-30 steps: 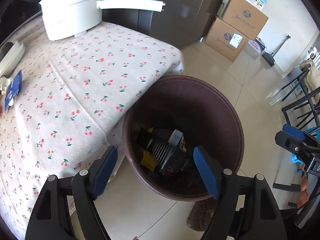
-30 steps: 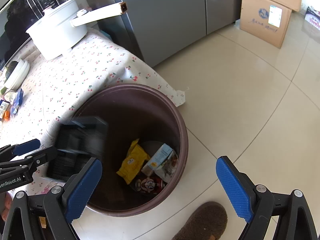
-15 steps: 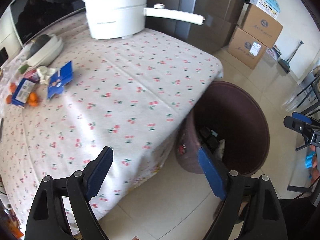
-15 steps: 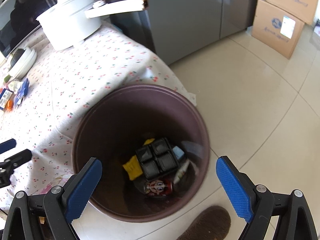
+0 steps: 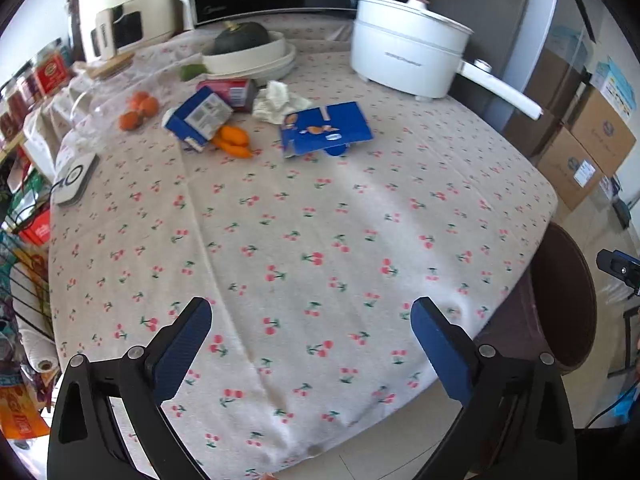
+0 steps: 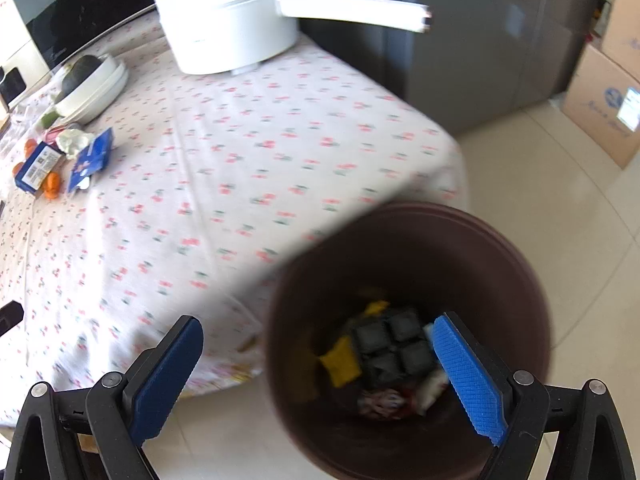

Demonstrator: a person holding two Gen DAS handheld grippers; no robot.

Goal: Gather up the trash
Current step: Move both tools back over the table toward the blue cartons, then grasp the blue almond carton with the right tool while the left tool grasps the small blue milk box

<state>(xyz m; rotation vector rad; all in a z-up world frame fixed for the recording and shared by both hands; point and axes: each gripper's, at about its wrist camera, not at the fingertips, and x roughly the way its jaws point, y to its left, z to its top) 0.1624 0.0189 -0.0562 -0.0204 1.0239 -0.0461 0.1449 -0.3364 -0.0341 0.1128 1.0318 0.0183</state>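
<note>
Bin (image 6: 404, 240) contents blurred; black tray (image 6: 390, 346) discernible.

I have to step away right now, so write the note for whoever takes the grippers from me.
Left gripper: jaws opening, nothing between them, above the cherry tablecloth.
Right gripper: open, empty, by the brown bin.
Done: black four-cell tray and yellow wrapper lie in the bin.
Left: flattened blue carton, blue box, crumpled tissue at the table's far side.
</note>
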